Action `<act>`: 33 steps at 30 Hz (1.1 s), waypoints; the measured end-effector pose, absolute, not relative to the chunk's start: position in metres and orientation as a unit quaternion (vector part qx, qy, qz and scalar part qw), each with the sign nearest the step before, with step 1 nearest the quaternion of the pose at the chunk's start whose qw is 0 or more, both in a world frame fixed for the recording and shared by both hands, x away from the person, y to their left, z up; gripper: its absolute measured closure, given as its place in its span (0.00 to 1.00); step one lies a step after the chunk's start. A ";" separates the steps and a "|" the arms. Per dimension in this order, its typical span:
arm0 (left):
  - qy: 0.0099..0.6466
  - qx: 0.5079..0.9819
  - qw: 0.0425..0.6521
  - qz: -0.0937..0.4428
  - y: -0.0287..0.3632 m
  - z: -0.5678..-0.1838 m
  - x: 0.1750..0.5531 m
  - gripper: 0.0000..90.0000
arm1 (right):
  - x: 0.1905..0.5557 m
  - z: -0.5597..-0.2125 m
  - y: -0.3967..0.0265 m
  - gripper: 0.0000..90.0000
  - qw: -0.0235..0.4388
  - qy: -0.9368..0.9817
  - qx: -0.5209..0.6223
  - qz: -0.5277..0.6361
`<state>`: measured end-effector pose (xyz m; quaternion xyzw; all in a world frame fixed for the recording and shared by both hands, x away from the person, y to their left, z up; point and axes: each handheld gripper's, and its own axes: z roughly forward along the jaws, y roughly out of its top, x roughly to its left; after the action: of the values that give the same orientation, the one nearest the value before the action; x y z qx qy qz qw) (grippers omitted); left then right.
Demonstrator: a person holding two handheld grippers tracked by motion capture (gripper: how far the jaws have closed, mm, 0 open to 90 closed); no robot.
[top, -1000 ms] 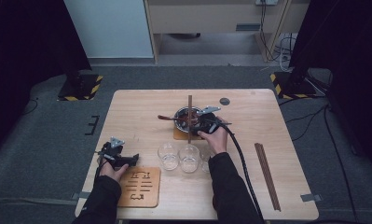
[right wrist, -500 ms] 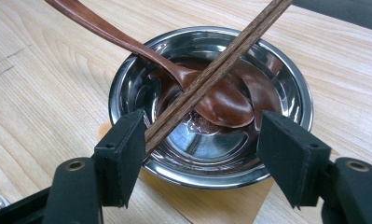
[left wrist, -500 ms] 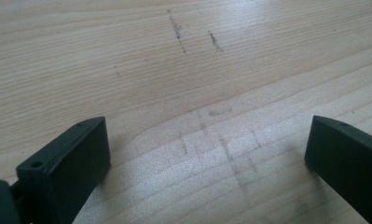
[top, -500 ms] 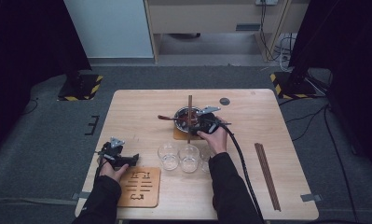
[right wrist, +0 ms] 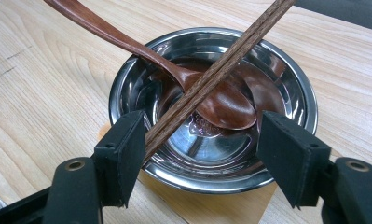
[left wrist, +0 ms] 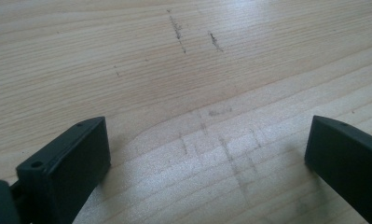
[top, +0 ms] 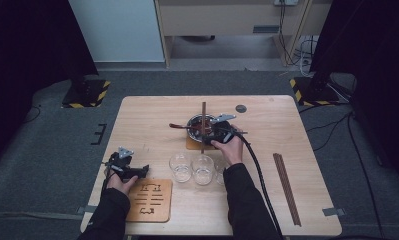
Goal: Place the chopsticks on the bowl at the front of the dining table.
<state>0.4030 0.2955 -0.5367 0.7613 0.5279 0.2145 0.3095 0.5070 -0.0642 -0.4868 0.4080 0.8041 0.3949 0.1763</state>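
While my right gripper (right wrist: 197, 154) hangs released at the near rim of the round shiny steel bowl (right wrist: 286, 84), the pair of dark wooden chopsticks (right wrist: 221, 65) lies across that bowl, beside one pad and over the brown wooden spoon (right wrist: 221, 105). Closing off-centre could roll them off the rim. Left gripper (left wrist: 207, 154) idles released, well away from the bowl.

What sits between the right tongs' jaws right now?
In the right gripper view, the right tongs stand open around the near rim of the steel bowl; the chopsticks cross by one jaw, over the wooden spoon.
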 end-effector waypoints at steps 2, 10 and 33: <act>0.528 0.761 0.309 0.215 0.295 -0.537 0.403 0.00 | 0.507 -0.487 -0.064 0.36 0.177 0.804 0.408 0.395; 0.528 0.761 0.309 0.215 0.295 -0.537 0.403 0.00 | 0.506 -0.485 -0.064 0.37 0.179 0.805 0.402 0.399; 0.527 0.762 0.309 0.215 0.296 -0.537 0.403 0.00 | 0.512 -0.455 -0.057 0.34 0.192 0.785 0.403 0.430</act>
<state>0.4029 0.2956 -0.5367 0.7617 0.5275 0.2149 0.3089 0.5120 -0.0572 -0.4547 0.4026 0.7847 0.4304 0.1923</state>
